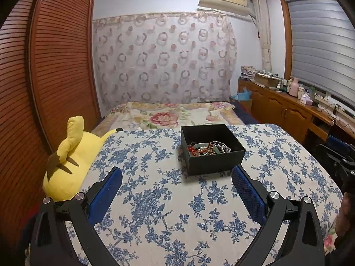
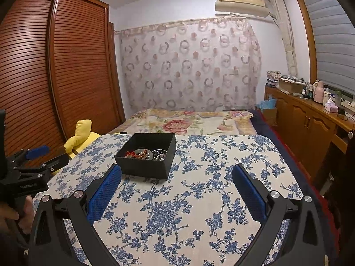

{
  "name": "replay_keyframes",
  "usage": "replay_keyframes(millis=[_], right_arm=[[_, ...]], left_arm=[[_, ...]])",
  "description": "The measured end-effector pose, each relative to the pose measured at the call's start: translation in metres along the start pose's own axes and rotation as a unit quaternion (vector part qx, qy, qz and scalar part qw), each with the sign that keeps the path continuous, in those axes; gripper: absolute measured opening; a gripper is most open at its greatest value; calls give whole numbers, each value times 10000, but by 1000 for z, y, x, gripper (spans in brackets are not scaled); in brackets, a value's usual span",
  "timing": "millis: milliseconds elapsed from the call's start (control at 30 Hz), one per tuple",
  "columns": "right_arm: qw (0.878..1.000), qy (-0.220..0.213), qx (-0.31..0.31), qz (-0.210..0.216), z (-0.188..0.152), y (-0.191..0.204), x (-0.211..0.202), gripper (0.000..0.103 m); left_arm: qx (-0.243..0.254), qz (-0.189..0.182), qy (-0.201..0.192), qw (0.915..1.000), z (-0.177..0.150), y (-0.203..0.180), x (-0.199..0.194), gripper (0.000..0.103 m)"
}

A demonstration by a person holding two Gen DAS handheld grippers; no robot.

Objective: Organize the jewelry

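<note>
Left wrist: square matte-black box (image 1: 213, 155), beaded jewelry (image 1: 208, 148).

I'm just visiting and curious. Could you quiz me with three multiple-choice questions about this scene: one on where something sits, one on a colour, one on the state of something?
1. Where is the jewelry?
A. Spread on the cloth
B. Inside the black box
C. On the yellow plush toy

2. What colour are the pads on the fingers?
A. Blue
B. Red
C. Green

3. How is the left gripper set?
A. Shut on a necklace
B. Shut, empty
C. Open, empty

Answers: 1 B, beads and bracelets lie heaped in the lidless box on the floral tablecloth. 2 A, both pads show blue mesh. 3 C, its fingers stand wide apart with only cloth between.
</note>
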State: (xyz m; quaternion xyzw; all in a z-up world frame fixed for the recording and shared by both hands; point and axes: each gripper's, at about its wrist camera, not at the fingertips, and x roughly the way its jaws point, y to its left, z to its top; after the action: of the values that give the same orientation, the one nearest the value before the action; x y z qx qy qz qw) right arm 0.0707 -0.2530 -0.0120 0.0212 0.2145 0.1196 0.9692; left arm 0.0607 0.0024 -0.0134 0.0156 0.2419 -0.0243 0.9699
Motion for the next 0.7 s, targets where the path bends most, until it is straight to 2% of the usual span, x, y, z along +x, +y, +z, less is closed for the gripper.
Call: replay_keyframes(millis=[700], right_arm=[[10000,18,31,-34,-4,-8,1,101]], left_arm=[[19,9,0,10000,-1,-2,-2,95]])
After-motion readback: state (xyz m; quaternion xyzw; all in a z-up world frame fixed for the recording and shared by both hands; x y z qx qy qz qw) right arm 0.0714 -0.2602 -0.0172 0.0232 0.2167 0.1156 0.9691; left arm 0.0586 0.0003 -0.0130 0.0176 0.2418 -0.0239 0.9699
